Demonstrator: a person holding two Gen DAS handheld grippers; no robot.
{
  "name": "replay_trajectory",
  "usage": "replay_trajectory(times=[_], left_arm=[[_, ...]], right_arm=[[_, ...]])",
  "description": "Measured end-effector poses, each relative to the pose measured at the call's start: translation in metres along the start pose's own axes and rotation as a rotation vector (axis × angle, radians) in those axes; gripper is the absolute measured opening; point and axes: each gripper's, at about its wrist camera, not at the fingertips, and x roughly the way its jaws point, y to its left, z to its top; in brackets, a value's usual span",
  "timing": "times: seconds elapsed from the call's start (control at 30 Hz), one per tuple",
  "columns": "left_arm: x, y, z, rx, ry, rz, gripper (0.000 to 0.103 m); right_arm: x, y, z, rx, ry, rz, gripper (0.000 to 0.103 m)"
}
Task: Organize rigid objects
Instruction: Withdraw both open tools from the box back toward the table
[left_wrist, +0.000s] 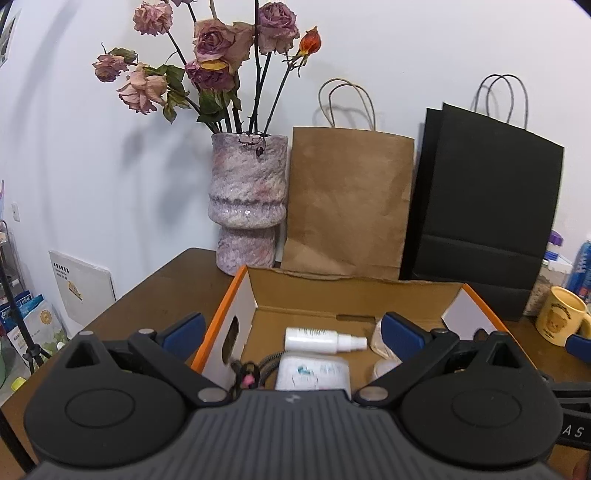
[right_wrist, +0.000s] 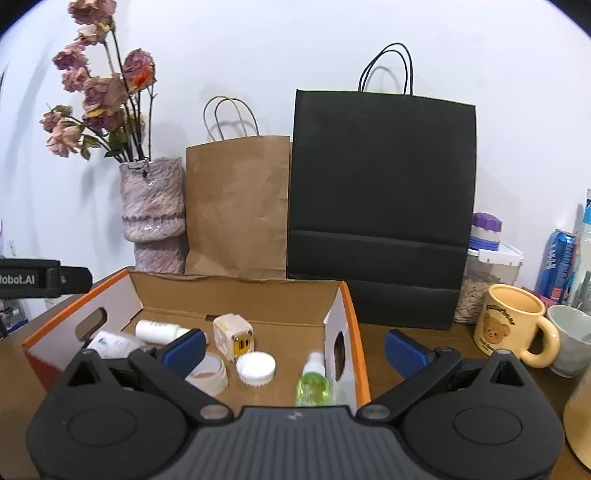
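Note:
An open cardboard box with orange rim (left_wrist: 221, 306) (right_wrist: 351, 310) sits on the brown table. Inside lie a white spray bottle (left_wrist: 321, 339) (right_wrist: 159, 331), a white packet (left_wrist: 314, 374) (right_wrist: 112, 343), a cube-shaped charger (right_wrist: 233, 336), a white cap (right_wrist: 256, 368), a clear lid ring (right_wrist: 208, 373) and a small green spray bottle (right_wrist: 313, 384). My left gripper (left_wrist: 291, 332) is open and empty above the box's near edge. My right gripper (right_wrist: 295, 347) is open and empty, above the box's right end.
A vase of dried roses (left_wrist: 247, 199) (right_wrist: 153, 214), a brown paper bag (left_wrist: 347, 199) (right_wrist: 236, 206) and a black paper bag (left_wrist: 480, 206) (right_wrist: 380, 206) stand behind the box. A yellow bear mug (left_wrist: 561, 321) (right_wrist: 513, 325), a grey cup (right_wrist: 570, 338), a jar (right_wrist: 484, 266) and a blue can (right_wrist: 557, 258) stand right.

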Motion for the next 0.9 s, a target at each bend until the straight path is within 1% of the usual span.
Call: replay_trajectory(times=[0.17, 0.47, 0.7, 0.9], left_arm=[[-0.019, 0.002, -0.011, 0.004, 0.001, -0.014, 0.103], [-0.045, 0.005, -0.034, 0.043, 0.024, -0.033, 0.103], [-0.053, 0.017, -0.054, 0.063, 0.079, -0.040, 0.103], [-0.054, 0.027, -0.060, 0.064, 0.099, -0.032, 0.103]], right_arm=[[-0.024, -0.004, -0.010, -0.010, 0.004, -0.009, 0.103], [-0.053, -0.007, -0.031, -0.022, 0.045, -0.010, 0.103], [-0.068, -0.004, -0.050, -0.030, 0.093, -0.006, 0.103], [-0.069, -0.004, -0.061, -0.031, 0.135, -0.007, 0.103]])
